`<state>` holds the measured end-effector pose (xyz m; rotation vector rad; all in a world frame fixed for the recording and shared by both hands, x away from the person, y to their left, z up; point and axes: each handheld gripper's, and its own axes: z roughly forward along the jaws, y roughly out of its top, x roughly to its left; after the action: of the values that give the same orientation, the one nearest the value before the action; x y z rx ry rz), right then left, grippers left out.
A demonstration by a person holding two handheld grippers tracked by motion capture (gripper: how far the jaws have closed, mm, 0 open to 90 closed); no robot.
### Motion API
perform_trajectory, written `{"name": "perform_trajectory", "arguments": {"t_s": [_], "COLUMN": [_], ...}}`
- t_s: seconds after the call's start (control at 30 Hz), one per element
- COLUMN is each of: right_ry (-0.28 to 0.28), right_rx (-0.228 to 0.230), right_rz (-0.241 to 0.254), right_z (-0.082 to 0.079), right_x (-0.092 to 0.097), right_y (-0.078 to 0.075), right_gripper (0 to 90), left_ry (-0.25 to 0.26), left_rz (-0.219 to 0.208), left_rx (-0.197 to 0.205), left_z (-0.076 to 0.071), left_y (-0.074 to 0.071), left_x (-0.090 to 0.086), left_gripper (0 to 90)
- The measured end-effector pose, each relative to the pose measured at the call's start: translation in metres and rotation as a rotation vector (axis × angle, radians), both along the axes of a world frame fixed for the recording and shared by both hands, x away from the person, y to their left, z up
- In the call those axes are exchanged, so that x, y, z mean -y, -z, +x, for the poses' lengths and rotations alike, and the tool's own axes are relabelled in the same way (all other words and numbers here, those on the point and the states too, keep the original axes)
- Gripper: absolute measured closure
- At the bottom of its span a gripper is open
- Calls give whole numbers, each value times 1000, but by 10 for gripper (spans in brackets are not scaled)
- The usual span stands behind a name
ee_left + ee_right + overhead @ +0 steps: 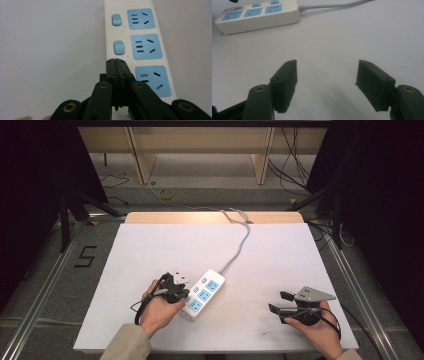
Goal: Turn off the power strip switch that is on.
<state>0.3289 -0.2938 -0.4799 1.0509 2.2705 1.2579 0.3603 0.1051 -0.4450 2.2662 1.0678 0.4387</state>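
Power strip (204,295) lies near the table's middle, long axis running from near-left to far-right, with the left gripper (181,287) touching its near end and the right gripper (278,302) well apart. In the left gripper view, jaws pressed together and empty sit beside the nearest switch (118,47). In the right gripper view, jaws stand spread, the strip far off to the left.

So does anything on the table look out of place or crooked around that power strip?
Nothing looks damaged or spilled. The power strip lies at a slant across the white table rather than square to its edges. The left gripper, jaws shut, is over its near switch end.
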Motion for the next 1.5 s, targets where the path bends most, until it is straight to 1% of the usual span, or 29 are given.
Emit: {"name": "perform_trajectory", "arguments": {"t_s": [0.17, 0.37, 0.5, 0.83, 0.97, 1.13, 1.3, 1.4, 1.5], "right_ry": [2, 0, 1, 1, 0, 0, -1, -1, -2], "right_rx": [-4, -1, -4, -5, -5, -5, -4, -4, -4], "right_rz": [-2, -1, -1, 0, -1, -1, -1, -2, -2], "right_z": [0, 0, 0, -1, -1, -1, -1, -1, -1], "right_x": [0, 0, 0, 0, 0, 0, 0, 0, 0], "right_y": [0, 0, 0, 0, 0, 0, 0, 0, 0], "right_gripper": [339, 339, 339, 339, 339, 339, 339, 339, 338], "left_ry": [-2, 2, 8, 2, 10, 8, 14, 15, 18], "left_rz": [-1, 9, 10, 12, 19, 32, 56, 55, 62], "left_rx": [-4, -12, -23, -38, -46, -60, -66, -77, -98], "left_z": [0, 1, 2, 5, 6, 6, 7, 8, 9], "left_y": [1, 1, 0, 0, 0, 0, -1, -2, -2], "left_x": [2, 4, 4, 7, 7, 9, 10, 11, 11], "left_gripper": [897, 897, 897, 897, 897, 897, 897, 897, 897]}}
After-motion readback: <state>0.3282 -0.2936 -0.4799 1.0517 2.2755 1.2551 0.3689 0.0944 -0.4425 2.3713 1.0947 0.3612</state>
